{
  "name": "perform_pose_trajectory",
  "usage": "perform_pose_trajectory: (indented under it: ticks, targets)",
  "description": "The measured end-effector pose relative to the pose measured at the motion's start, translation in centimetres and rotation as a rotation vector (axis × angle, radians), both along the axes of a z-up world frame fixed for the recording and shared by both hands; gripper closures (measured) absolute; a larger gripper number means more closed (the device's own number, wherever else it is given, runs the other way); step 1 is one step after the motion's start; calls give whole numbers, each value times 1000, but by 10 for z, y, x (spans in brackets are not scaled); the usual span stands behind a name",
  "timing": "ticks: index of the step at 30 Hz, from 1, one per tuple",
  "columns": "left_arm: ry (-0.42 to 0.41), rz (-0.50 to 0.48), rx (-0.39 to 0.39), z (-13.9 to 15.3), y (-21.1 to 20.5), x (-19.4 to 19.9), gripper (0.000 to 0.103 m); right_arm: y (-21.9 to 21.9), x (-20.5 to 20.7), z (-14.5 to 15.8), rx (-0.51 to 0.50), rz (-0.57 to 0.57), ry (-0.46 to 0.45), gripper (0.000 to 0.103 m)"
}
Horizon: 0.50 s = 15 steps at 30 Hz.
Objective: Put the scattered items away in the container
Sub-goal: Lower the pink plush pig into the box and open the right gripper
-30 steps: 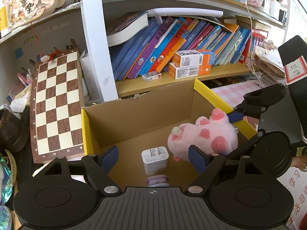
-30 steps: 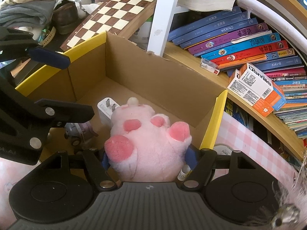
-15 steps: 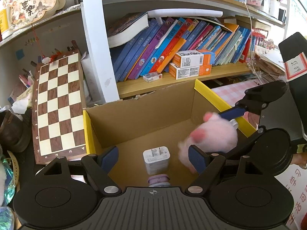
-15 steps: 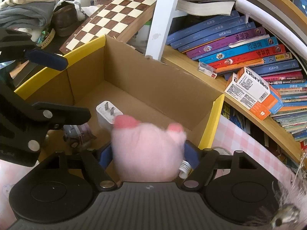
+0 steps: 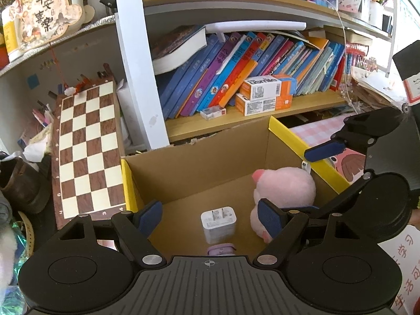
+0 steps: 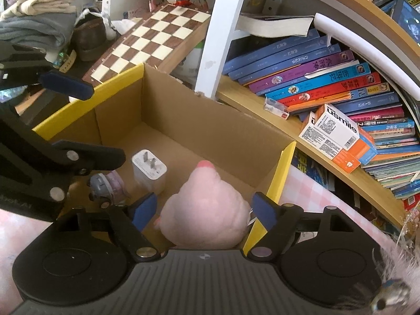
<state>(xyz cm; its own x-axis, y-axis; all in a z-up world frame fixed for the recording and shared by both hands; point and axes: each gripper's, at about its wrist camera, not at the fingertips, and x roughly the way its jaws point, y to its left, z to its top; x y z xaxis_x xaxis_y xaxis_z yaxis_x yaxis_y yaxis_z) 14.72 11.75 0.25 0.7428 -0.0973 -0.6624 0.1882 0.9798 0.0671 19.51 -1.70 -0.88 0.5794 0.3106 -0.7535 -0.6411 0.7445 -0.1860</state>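
From my right tool (image 6: 203, 208), jaws opening and the pads clear of it, the pink plush toy (image 6: 207, 210) sits between them inside the cardboard box (image 6: 210, 120), against its yellow-edged wall at 3 o'clock. That view alone shows a small lilac toy (image 6: 107, 183) at 9 o'clock. My left tool (image 5: 210, 216) stands wide and empty over the box; the white charger (image 5: 218, 223) stands mid-floor, bare floor toward 12 o'clock.
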Motion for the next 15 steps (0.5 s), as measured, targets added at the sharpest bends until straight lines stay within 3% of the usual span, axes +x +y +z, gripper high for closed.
perform_pose_trajectory:
  ticks: [15]
  targets:
    - [-41,8,12,18,-6,-27,17,-24,-31,31,63,-30,-43,18]
